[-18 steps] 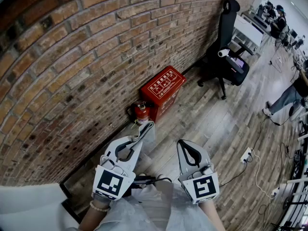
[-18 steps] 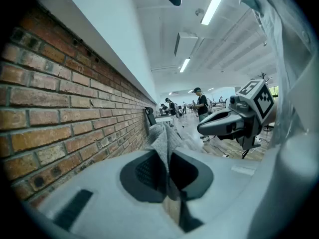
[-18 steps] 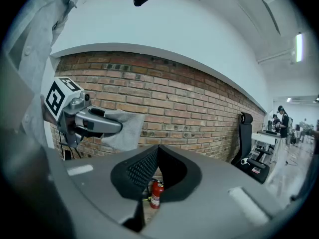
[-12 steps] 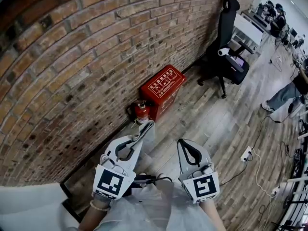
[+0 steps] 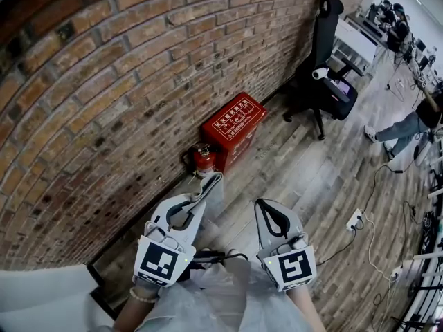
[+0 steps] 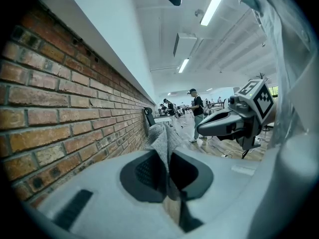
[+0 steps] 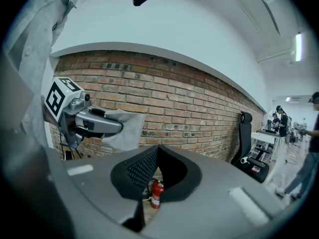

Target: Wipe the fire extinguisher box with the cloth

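Against the brick wall (image 5: 104,102), the fire extinguisher box (image 5: 234,124) stands with its long side along it. Short of the box, the left gripper (image 5: 210,180) pinches the cloth (image 5: 214,198) in its fingers and is nearer. The right gripper (image 5: 262,206), farther from the box, has its fingers closed on nothing.

Red box (image 5: 234,128), grey cloth (image 6: 162,139)

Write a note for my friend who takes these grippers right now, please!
Left gripper: jaws shut on the grey cloth.
Right gripper: jaws together, empty.
Fire extinguisher box: red, on the floor against the brick wall, ahead, next to a fire extinguisher.
Done: cloth picked up.
Left: get to the box and wipe it; no contact yet.
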Motion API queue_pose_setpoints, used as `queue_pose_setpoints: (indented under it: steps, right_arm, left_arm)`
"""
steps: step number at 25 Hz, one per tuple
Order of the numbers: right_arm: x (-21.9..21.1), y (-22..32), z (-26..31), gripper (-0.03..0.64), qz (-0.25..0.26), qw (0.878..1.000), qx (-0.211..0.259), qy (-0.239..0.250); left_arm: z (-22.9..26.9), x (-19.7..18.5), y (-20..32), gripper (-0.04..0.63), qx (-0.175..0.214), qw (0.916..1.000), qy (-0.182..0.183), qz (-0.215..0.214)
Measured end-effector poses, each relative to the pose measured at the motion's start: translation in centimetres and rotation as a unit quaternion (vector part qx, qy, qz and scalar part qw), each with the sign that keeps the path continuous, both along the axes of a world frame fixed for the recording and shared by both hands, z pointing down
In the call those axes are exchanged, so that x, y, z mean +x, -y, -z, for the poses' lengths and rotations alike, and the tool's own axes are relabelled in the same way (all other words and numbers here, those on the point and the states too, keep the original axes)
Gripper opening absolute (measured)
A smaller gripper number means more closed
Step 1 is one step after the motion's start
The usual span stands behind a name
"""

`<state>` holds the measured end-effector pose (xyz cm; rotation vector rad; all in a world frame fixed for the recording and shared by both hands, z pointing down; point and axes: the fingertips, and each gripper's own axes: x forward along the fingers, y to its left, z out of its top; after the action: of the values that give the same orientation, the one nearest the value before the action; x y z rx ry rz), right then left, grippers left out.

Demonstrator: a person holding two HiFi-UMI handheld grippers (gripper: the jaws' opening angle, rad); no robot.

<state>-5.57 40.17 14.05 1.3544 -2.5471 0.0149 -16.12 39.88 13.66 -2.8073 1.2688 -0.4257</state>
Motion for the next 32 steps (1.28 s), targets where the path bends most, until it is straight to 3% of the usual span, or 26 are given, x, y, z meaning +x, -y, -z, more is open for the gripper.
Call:
queue_pose_setpoints:
  steps: [16,23,32]
  right_arm:
    - [-1.2,-0.5,0.3,0.007,-0.048,0.999,0.015,0.006]
    - [-0.8,-1.0,-0.4,0.008,-0.064,0.998,0.000,-0.002]
    - [1.0,3.6,-1.3,0.008,-0.063,0.998,-0.003,0.010]
  left_arm:
    - [0.7,-1.7,0.1,0.012,0.024,0.9991,0.003,-0.035]
    - [0.4,-1.6,0.6,0.012,0.022,0.9986,0.002,-0.047]
    - [-0.7,0.1,4.6,0.012,0.014,0.9989,0.011,-0.043]
